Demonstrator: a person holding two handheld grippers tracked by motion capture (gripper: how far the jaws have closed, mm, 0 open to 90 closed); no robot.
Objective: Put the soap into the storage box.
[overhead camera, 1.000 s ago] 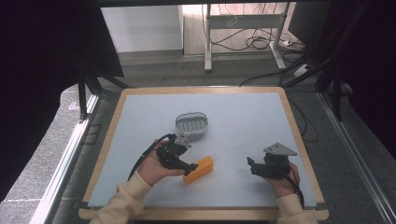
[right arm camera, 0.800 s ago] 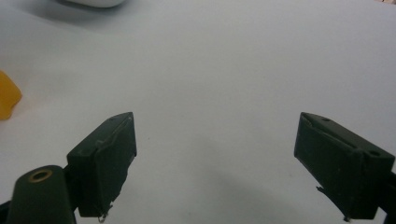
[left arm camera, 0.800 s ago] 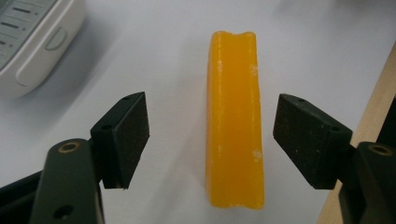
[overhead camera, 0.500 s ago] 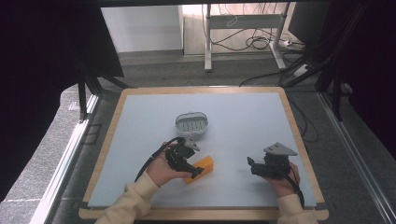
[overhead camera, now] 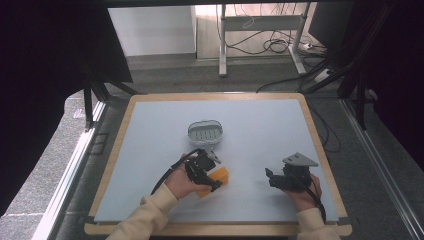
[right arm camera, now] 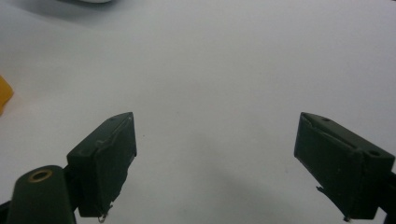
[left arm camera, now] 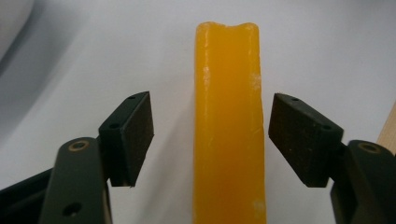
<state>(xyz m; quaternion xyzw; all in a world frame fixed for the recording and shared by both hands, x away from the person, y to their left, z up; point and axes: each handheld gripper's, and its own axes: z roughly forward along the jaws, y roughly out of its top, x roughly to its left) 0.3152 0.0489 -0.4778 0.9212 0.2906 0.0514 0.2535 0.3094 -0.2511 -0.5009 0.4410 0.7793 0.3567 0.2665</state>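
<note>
An orange bar of soap [overhead camera: 216, 178] lies on the pale table near the front middle; in the left gripper view the soap [left arm camera: 229, 135] runs lengthwise between my jaws. My left gripper [overhead camera: 209, 176] straddles it, its jaws have just been closing, and a gap still shows on each side between the pads [left arm camera: 135, 133] and the bar. A white soap dish [overhead camera: 205, 132] with a slotted bottom stands just behind. My right gripper [overhead camera: 272, 179] rests at the front right, open over bare table [right arm camera: 215, 140], with nothing between its fingers.
The table [overhead camera: 150, 150] has a wooden rim [overhead camera: 117, 145] all round. Dark frame posts stand at the left and right sides. Cables and a desk frame [overhead camera: 260, 30] lie on the floor beyond the far edge.
My left gripper has moved right and down onto the orange soap, so its jaws now stand on both sides of the bar. The right gripper has kept still.
</note>
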